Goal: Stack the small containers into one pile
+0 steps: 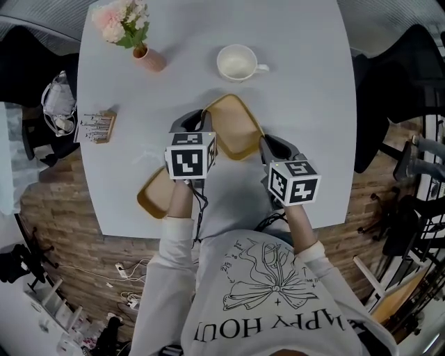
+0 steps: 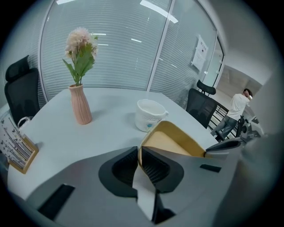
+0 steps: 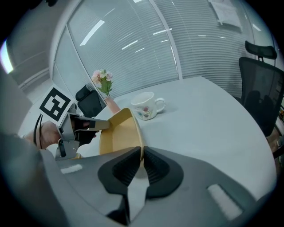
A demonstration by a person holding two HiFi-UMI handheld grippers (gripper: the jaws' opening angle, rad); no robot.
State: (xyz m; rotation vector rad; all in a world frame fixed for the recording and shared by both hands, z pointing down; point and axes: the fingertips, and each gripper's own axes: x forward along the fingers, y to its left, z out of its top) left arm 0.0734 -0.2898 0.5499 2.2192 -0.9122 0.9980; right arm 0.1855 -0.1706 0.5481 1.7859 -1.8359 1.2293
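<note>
Containers: we hold one mustard tray (image 1: 233,125) over the table (image 1: 306,104), open side up, one corner pointing toward the mug (image 1: 238,62). It is nearly square, round-cornered, smooth and matte, so we see no long axis. Our left gripper (image 2: 140,156) and right gripper (image 3: 142,158) are clamped on opposite rims. A second tray (image 1: 154,197) lies at the table's near edge. The vase (image 1: 149,58) holds pink flowers (image 1: 122,19).

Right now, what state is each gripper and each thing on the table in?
Held tray: empty, gripped from both sides.
Left gripper: shut on its rim.
Right gripper: shut on the opposite rim.
Second tray: empty, lying flat, ungripped.
Mug: upright, empty.
Vase: upright, holding flowers.
</note>
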